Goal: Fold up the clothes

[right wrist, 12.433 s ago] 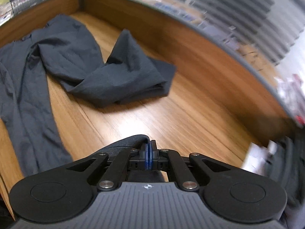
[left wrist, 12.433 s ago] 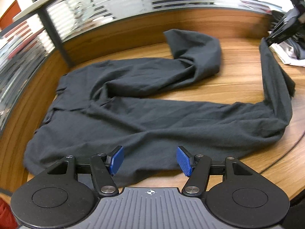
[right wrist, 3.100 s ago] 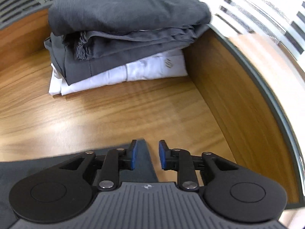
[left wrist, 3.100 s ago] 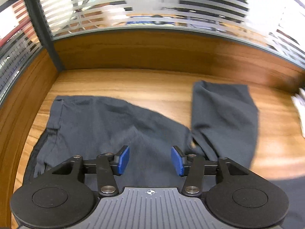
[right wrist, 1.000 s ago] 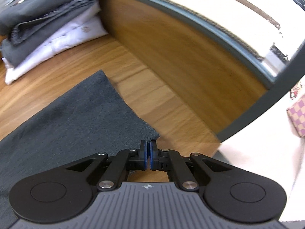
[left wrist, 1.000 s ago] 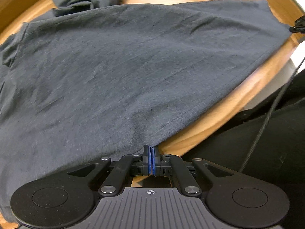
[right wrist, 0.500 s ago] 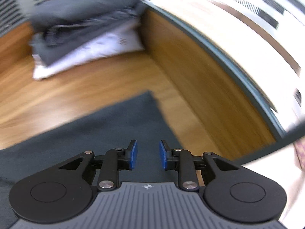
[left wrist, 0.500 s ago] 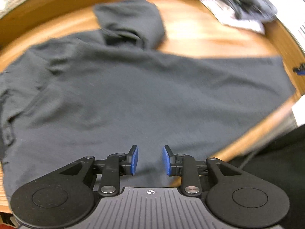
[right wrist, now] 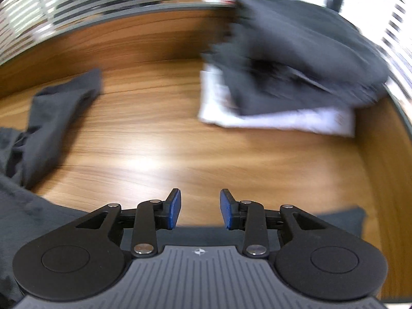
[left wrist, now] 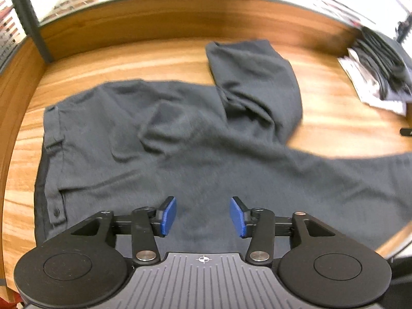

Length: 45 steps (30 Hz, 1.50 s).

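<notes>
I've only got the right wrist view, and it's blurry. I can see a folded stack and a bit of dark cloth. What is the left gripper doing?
Observer: The left gripper is over the dark trousers, its jaws opening, nothing between them.
Operator: How do the trousers lie?
Observer: Spread on the wooden table, waistband at the left of that view.
Operator: Both legs flat?
Observer: No, one leg is doubled back, rumpled.

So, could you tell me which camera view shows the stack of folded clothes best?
The right wrist view: the stack of folded clothes fills its upper right, dark garments over white, though blurred. The left wrist view catches only its edge at the far right.
</notes>
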### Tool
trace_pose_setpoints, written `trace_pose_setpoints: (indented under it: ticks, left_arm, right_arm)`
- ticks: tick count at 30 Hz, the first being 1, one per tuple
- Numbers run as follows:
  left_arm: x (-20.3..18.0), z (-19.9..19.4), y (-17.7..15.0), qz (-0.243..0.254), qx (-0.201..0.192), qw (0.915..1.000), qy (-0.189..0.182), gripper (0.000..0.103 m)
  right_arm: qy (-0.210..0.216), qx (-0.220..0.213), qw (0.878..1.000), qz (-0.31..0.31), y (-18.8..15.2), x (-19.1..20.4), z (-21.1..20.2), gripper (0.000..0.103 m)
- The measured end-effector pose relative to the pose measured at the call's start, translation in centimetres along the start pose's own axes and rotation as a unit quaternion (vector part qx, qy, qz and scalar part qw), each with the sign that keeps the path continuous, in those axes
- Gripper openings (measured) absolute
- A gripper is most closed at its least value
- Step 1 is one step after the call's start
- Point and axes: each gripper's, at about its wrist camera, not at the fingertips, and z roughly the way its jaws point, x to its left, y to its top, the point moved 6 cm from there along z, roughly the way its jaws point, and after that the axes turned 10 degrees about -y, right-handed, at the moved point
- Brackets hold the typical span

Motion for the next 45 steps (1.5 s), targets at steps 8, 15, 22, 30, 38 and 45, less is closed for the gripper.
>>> trace_pose_setpoints:
  ticks: [8, 15, 22, 30, 38, 45]
  left_arm:
    - [1.0, 1.5, 4.7, -0.005, -0.022, 0.9997, 0.001, 0.061]
    - [1.1, 4.0, 7.8, -0.003, -0.015, 0.9998, -0.011, 0.063]
    - [0.5, 7.3, 9.5, 0.014, 0.013, 0.9995, -0.026, 0.065]
    - [1.1, 9.9, 9.3, 0.024, 0.059, 0.9972, -0.040, 0.065]
    - [0.6, 10.3, 7.5, 0.042, 0.094, 0.9930, -0.057, 0.065]
    - [0.6, 10.1, 6.0, 0.050, 0.107, 0.9915, -0.053, 0.065]
  right_arm:
    - [0.061, -0.012, 0.994, -0.087, 5.9, 10.2, 1.0, 0.040]
    - [0.105, -0.018, 0.984, -0.143, 10.9, 18.6, 2.7, 0.042]
    - [0.150, -0.015, 0.972, -0.182, 15.0, 26.9, 5.1, 0.048]
    - [0.183, -0.009, 0.963, -0.200, 18.9, 35.3, 8.4, 0.057]
    - [0.193, 0.016, 0.958, -0.213, 20.0, 39.9, 11.8, 0.047]
    - [0.170, -0.023, 0.961, -0.215, 20.1, 37.0, 10.0, 0.002]
